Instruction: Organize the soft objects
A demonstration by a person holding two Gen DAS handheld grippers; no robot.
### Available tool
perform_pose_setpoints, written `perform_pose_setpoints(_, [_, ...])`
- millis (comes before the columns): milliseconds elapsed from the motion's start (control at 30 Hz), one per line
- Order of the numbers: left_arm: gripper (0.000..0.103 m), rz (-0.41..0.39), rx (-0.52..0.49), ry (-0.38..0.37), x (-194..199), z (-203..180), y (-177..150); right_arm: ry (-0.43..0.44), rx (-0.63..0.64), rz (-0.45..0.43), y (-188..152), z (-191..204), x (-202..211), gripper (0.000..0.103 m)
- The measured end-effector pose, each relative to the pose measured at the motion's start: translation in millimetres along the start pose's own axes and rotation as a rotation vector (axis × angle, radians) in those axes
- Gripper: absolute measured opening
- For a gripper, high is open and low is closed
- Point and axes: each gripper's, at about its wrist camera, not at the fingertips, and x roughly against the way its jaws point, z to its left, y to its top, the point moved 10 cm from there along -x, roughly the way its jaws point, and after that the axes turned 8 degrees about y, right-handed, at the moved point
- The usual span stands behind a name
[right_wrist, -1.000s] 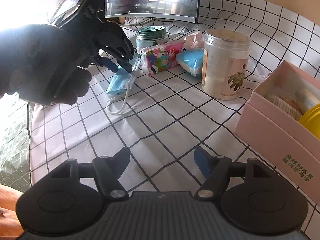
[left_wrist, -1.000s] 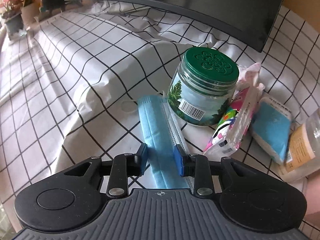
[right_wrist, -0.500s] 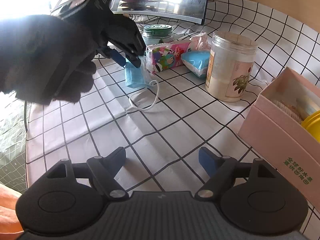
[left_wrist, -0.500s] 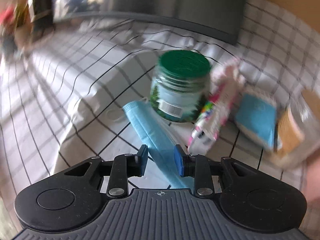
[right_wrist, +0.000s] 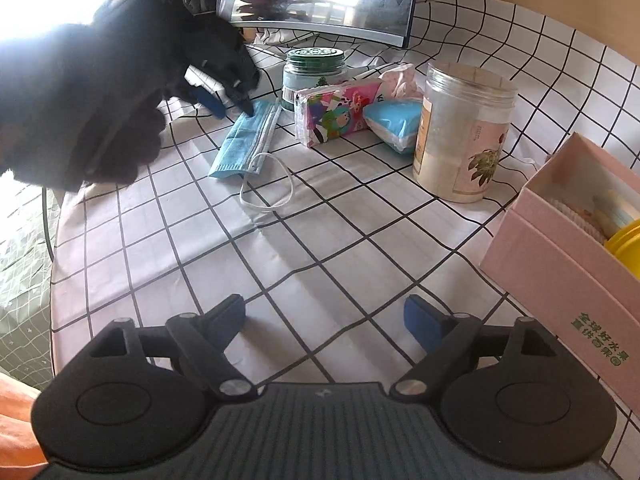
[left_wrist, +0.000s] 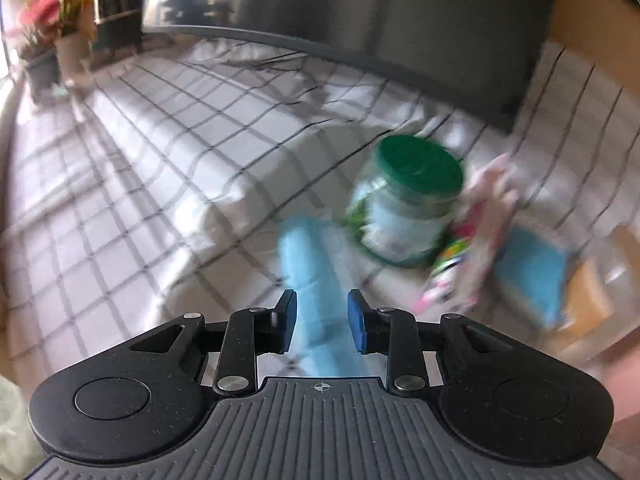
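Left gripper (right_wrist: pixel 234 109): narrowly parted around face mask (right_wrist: pixel 245 140), grip cannot be told | right gripper (right_wrist: pixel 324 317): just opened wide, empty | risk: mask slipped, loop snagged on green-lidded jar (right_wrist: pixel 313 74)

Blue face mask (right_wrist: pixel 244 140), flat on tablecloth (right_wrist: pixel 320 240)

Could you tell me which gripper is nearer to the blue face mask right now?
Left. The left gripper is right at the blue face mask, jaws at its upper end. The right gripper hangs apart over bare checked tablecloth, jaws just opened wider and empty.
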Motion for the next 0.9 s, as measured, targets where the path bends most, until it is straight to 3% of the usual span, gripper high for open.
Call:
perform_pose_setpoints(100, [0.032,-0.026,-0.109,-0.003,2,-24,-1,-0.002,-0.001,0.003,0,2,-2,0.093])
perform_pose_setpoints(233, [0.033,-0.009,-0.271,0.094,-11,-37,-17,-0.001,-0.001,0.005,0,2,-2,0.093])
perform_pose_setpoints(400, [0.038,0.013,-0.227,0.127,-18,-26,-21,-0.004,-0.003,0.005,0,2,-2,0.093])
perform_pose_setpoints(467, [0.044,0.019,-0.203,0.136,-22,-20,-17,-0.004,-0.003,0.006,0,2,-2,0.093])
perform_pose_setpoints(533, [0.057,0.02,-0.18,0.147,-26,-12,-13,-0.004,-0.003,0.006,0,2,-2,0.093])
perform_pose_setpoints(700, [0.059,0.069,0.042,0.068,-34,8,-8,-0.006,-0.004,0.006,-1,2,0,0.094])
perform_pose_setpoints(900, [0.07,0.101,-0.089,0.067,-35,-9,-10,-0.008,-0.007,0.007,-2,1,0,0.095])
